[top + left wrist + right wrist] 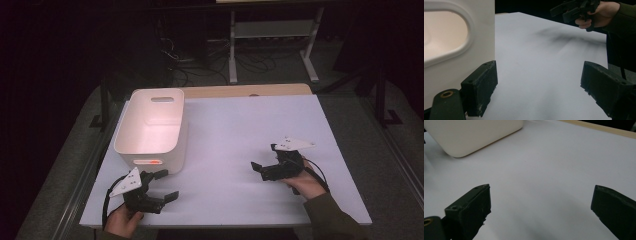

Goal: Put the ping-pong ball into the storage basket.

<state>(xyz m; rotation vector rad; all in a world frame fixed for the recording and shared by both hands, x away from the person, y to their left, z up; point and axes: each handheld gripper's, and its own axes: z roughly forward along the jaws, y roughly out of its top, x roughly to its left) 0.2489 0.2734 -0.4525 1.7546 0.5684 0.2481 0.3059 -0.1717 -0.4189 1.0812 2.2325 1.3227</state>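
Both jaws gape with nothing between: left gripper [168, 185] just beside the bin [150, 127], right gripper [264, 158] well apart. Best keep them low and steady.

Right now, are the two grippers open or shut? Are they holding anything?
Left gripper: open, holding nothing.
Right gripper: open, holding nothing.

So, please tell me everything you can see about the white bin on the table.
The white bin looks like smooth plastic, rectangular with rounded corners and an oval handle slot in each end wall. It stands upright and open-topped on the left part of the white table, seemingly empty. The left gripper is close beside it; nothing grips it.
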